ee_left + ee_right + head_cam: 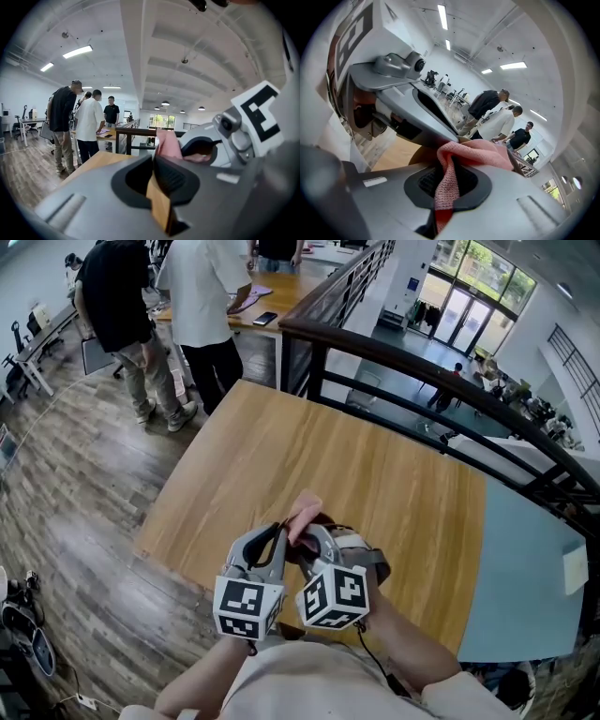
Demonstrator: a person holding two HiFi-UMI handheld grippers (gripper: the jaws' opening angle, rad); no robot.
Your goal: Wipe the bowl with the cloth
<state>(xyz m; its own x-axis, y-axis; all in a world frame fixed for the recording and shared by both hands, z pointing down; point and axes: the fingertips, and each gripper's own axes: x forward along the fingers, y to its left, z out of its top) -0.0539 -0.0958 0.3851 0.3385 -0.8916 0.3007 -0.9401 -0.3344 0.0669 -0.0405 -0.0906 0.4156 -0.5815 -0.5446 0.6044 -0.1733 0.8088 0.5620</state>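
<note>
The wiping is under way, I judge. To do it well, the right claw (pixel 447 183) should press the cloth (pixel 476 152) flat against the bowl (pixel 423 157) and move around the wall in slow circles. The left claw (pixel 153 187) can turn the bowl a little between passes, so that no part is missed. Its grip on the rim must be firm, because the bowl hangs in the air above the desk (pixel 281 456) and could slip down. The left claw is closed on the thin edge of the bowl, which stands between its jaws. The right claw is closed on the cloth: one fold runs down between the jaws, and the rest is bunched just ahead of the tips, against the bowl. The bowl looks tan, perhaps wood or bamboo, with a thin smooth wall. The cloth is pink with a coarse knitted weave. Whether the bowl is clean already, I cannot tell.
</note>
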